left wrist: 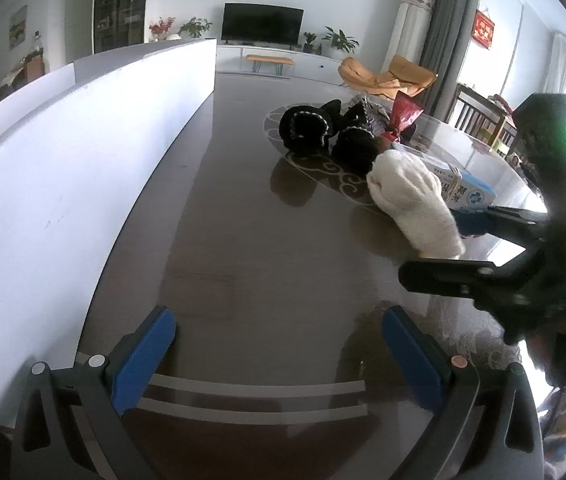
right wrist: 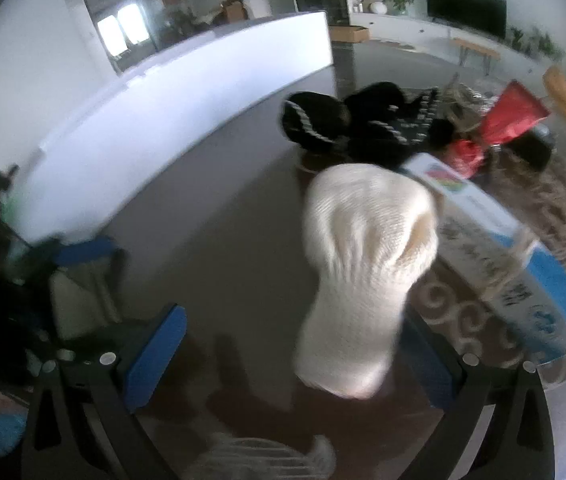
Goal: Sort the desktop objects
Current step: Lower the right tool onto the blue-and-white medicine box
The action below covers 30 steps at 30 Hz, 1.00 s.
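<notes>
A cream knitted piece (right wrist: 363, 264), a hat or mitten, lies on the dark table (right wrist: 219, 248). Its near end sits between the fingers of my right gripper (right wrist: 291, 316), closer to the right finger. The jaws stand wide apart and the left pad does not touch it. The left wrist view shows the same piece (left wrist: 411, 196) with the right gripper (left wrist: 435, 250) straddling its end. My left gripper (left wrist: 279, 314) hangs open over bare table, holding nothing. Behind the cream piece lie two black knitted hats (left wrist: 311, 128) with pale trim and a blue-and-white carton (right wrist: 499, 240).
A long white partition (left wrist: 83, 152) runs along the table's left side. A red wrapped bundle (right wrist: 511, 116) sits beyond the hats. A second pale knitted thing (right wrist: 263, 456) shows at the bottom of the right wrist view. A lace-patterned mat (right wrist: 463, 312) lies under the carton.
</notes>
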### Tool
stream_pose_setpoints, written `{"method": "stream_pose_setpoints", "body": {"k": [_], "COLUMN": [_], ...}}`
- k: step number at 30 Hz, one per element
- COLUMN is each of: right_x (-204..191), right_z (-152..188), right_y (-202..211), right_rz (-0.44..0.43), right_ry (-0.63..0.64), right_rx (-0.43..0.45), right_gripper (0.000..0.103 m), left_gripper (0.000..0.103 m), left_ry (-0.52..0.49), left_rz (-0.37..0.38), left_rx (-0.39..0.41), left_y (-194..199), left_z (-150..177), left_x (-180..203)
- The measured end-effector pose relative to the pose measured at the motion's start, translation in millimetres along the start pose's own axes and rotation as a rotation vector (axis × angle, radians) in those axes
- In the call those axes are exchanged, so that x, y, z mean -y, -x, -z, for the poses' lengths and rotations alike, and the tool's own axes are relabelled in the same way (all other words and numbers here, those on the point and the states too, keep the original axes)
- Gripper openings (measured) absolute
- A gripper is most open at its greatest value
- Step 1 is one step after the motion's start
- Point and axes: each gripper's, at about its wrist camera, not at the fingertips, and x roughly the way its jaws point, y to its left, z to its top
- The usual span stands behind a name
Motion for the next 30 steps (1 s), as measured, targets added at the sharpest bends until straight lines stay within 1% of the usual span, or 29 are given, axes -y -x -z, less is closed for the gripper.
{"method": "stream_pose_setpoints", "body": {"k": [3, 5, 10, 11, 13, 14, 15, 18, 19, 21, 23, 25, 30], "right_x": [-2.6, -4.6, -17.9, -20.7, -22.7, -9.3, -5.7, 14.4, 26.0, 48.8, 68.6, 79.6, 80.0], "right_z": [0.5, 2.1, 8.0, 7.7, 2.9, -9.7, -12.5, -20.7, -23.4, -25.6, -26.7, -29.9, -42.3], "right_y": [3.4, 6.8, 34.5, 41.0, 53.7, 58.8, 63.6, 73.3, 76.4, 75.6, 69.0, 59.7, 28.8], "right_rz": [-0.019, -0.017, 0.026, 0.050, 0.129, 0.173, 0.211, 0.321, 0.346, 0.387, 0.391, 0.385, 0.373], "right_ry": [-0.023, -0.029, 0.043, 0.066, 0.115, 0.136, 0.154, 0.205, 0.218, 0.237, 0.238, 0.240, 0.282], "right_rx": [0.014, 0.016, 0.045, 0.057, 0.088, 0.096, 0.099, 0.063, 0.050, -0.006, -0.063, -0.103, -0.128], "right_gripper": [0.103, 0.103, 0.103, 0.103, 0.103, 0.103, 0.103, 0.103, 0.103, 0.103, 0.103, 0.103, 0.103], "left_gripper": [0.103, 0.103, 0.103, 0.103, 0.103, 0.103, 0.103, 0.103, 0.103, 0.103, 0.103, 0.103, 0.103], "left_ry": [0.004, 0.007, 0.018, 0.019, 0.019, 0.018, 0.019, 0.028, 0.035, 0.047, 0.057, 0.051, 0.017], "left_rz": [-0.001, 0.000, 0.009, 0.010, 0.010, 0.010, 0.011, 0.016, 0.017, 0.022, 0.026, 0.021, 0.011], "left_rx": [0.002, 0.002, 0.003, 0.001, -0.001, -0.001, 0.000, 0.006, 0.008, 0.010, 0.006, 0.009, 0.011], "left_y": [0.5, 1.8, 1.8, 1.3, 1.3, 1.7, 2.3, 4.7, 5.2, 5.4, 4.0, 3.9, 2.5], "left_z": [0.6, 0.5, -1.0, -1.1, -1.1, -1.4, -1.4, -1.7, -1.9, -2.1, -1.8, -1.4, 1.0], "left_x": [-1.1, -1.7, -3.3, -3.6, -3.4, -3.7, -4.0, -6.1, -7.5, -9.3, -10.2, -8.7, -1.9]}}
